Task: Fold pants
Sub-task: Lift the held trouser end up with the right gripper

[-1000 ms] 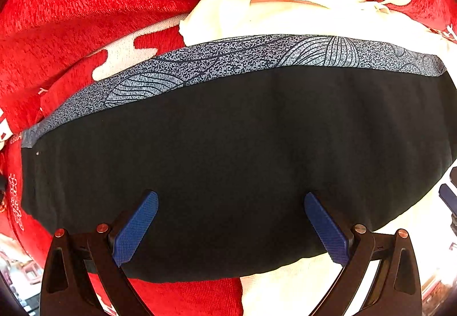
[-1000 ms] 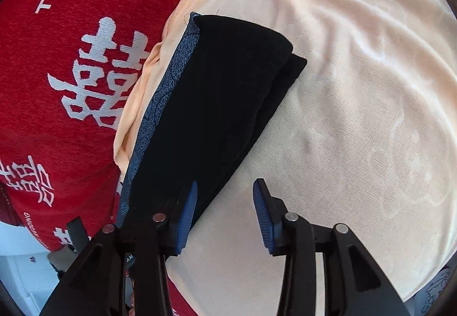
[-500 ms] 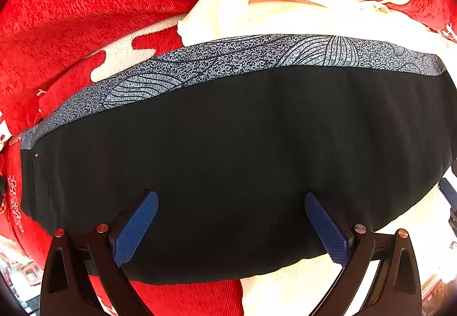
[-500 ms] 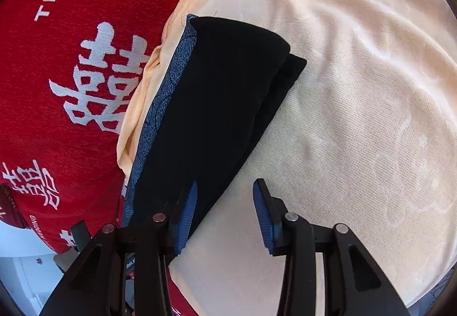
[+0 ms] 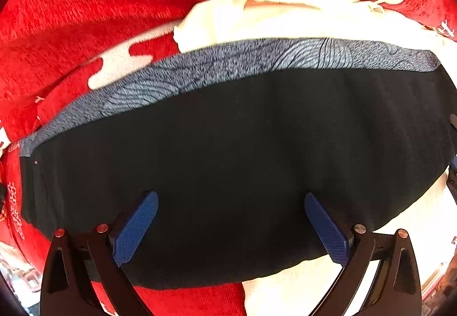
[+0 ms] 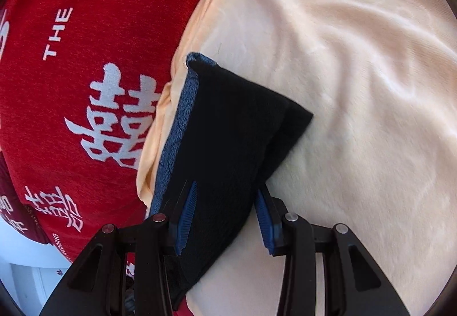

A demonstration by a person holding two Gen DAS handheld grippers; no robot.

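Currently the pants (image 5: 242,161), black with a blue-grey patterned waistband (image 5: 257,64), are being seen lying folded into a compact bundle on a cream blanket (image 6: 357,87), partly overlapping a red cover (image 6: 94,44) with white lettering. The left gripper (image 5: 231,210) is being held wide open above the black cloth, nothing being gripped. The right gripper (image 6: 225,201) is being held open too, its fingers straddling the near edge of the bundle without being closed on it.
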